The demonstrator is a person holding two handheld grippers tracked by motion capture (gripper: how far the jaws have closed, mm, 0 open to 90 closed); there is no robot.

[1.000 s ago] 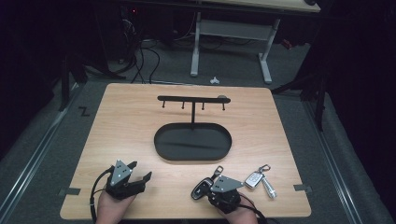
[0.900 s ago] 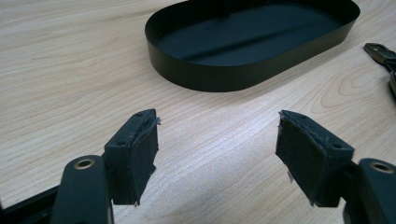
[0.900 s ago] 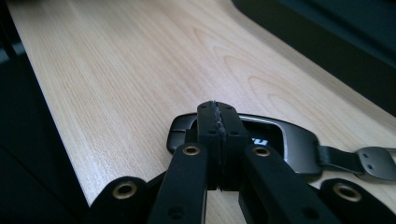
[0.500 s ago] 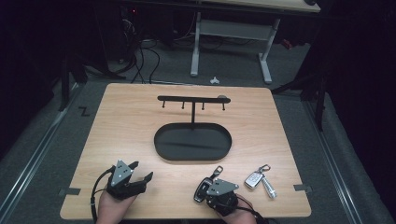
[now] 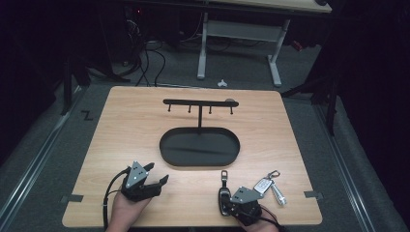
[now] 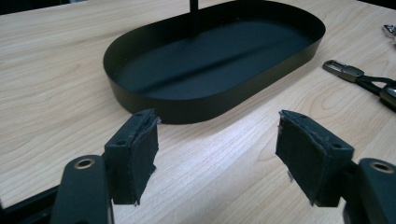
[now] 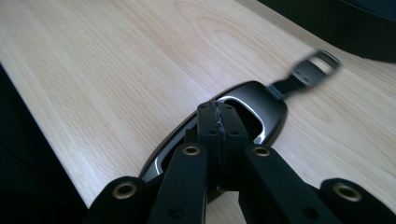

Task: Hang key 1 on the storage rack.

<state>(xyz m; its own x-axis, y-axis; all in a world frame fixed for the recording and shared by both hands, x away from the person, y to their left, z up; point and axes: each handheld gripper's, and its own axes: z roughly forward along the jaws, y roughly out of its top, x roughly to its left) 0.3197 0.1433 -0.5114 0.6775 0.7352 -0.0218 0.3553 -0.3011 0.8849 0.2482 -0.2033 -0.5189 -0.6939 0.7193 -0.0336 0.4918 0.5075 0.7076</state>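
Note:
A black car key fob [image 5: 223, 195] with a strap and metal clasp lies near the table's front edge, right of centre. My right gripper [image 5: 232, 203] is shut, pads pressed together with nothing between them, and its tips rest over the fob [image 7: 261, 100]; whether they touch it I cannot tell. In the right gripper view [image 7: 218, 109] the strap's clasp [image 7: 315, 65] is blurred. My left gripper [image 5: 157, 172] stands open at the front left, empty, aimed at the black oval tray [image 5: 200, 163]. The left gripper view [image 6: 217, 158] has the tray wall [image 6: 187, 105] just ahead.
A black post rises from the tray to a crossbar with several hooks [image 5: 200, 102]. A silver key bunch [image 5: 268, 186] lies right of the right gripper. The wooden table [image 5: 130, 130] has bare room on both sides of the tray. Desk legs and cables stand beyond.
The right gripper has slid a little to the right. The fob has shifted right with it and turned, so its strap now points straight away. The left gripper has kept still.

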